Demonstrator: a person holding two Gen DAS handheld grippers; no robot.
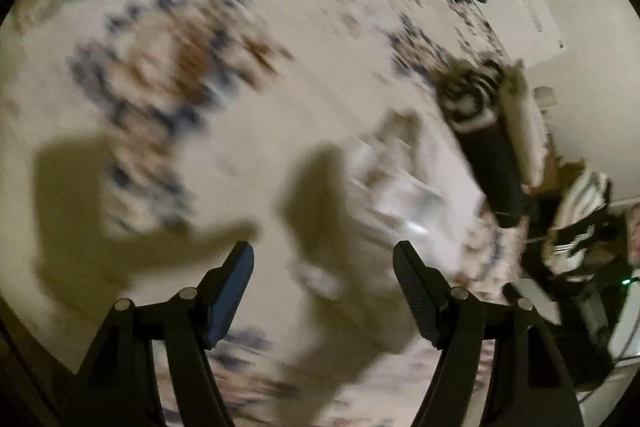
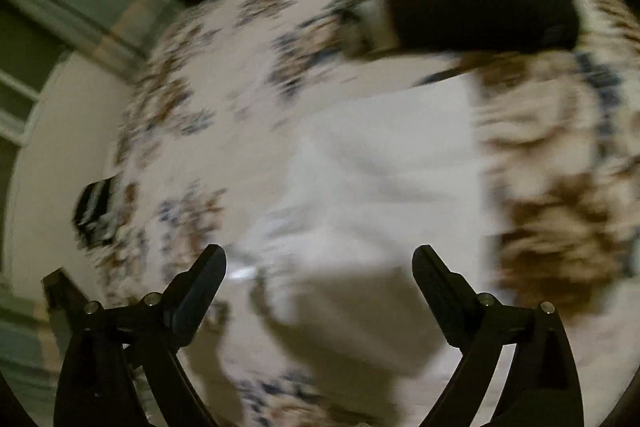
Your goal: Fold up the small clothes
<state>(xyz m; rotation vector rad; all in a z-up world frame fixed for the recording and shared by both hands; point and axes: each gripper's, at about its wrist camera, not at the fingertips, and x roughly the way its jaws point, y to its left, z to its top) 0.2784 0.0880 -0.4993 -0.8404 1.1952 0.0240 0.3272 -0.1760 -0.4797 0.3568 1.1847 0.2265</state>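
Both claws, left (image 1: 324, 259) and right (image 2: 319, 261), spread wide, empty, above white garment (image 2: 380, 163).

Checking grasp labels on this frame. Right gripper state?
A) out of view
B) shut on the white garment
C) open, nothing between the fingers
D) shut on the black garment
C: in the right wrist view the right gripper has its fingers spread wide with nothing between them; the white garment lies on the patterned bedspread ahead of it, and the black garment lies farther off.
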